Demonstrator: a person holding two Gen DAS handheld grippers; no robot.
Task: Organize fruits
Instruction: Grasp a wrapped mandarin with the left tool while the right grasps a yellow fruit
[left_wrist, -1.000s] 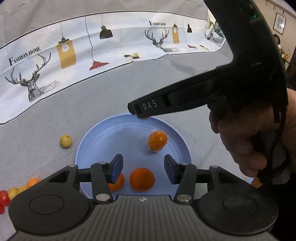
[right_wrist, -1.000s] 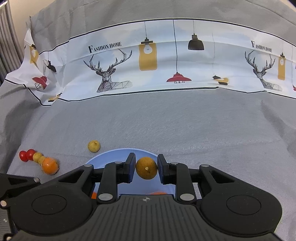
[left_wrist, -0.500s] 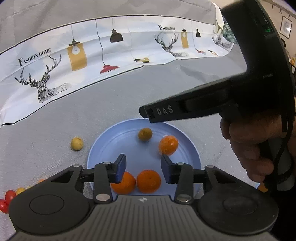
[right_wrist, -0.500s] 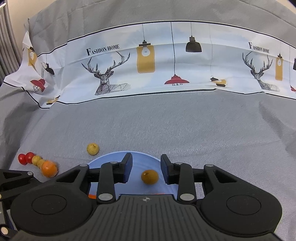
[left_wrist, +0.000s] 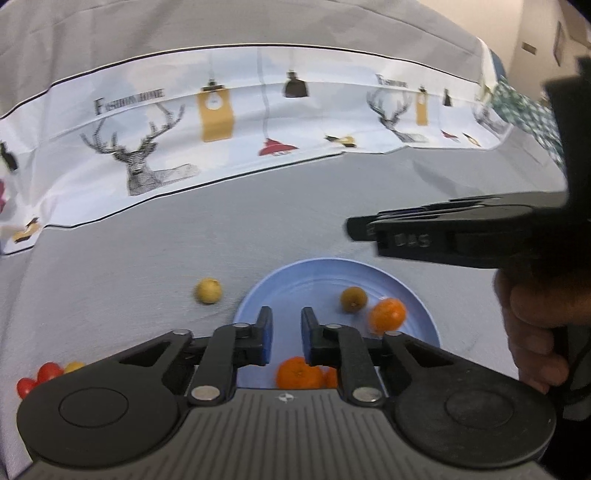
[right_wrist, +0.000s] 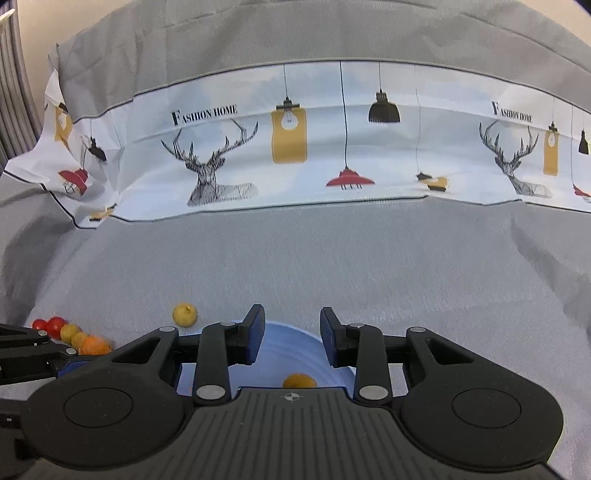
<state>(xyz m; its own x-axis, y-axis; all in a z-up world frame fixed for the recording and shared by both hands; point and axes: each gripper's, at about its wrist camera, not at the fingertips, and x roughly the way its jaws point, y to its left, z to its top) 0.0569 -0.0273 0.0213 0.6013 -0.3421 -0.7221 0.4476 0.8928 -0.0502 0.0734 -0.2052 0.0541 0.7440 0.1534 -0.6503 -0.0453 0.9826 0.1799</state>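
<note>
Grey cloth (right_wrist: 332, 266): covers the work surface and rises behind it, lightly creased. Printed white banner (right_wrist: 317, 147): laid across the far side, showing stag heads, hanging lamps, yellow bulb panels and the words "FASHION HOME". Grey curtain (right_wrist: 14, 92): pleated, at far left edge.

Black gripper (left_wrist: 286, 330), blue-padded fingers (left_wrist: 266, 334), silver screws, bare-skinned hand (left_wrist: 532, 328)
</note>
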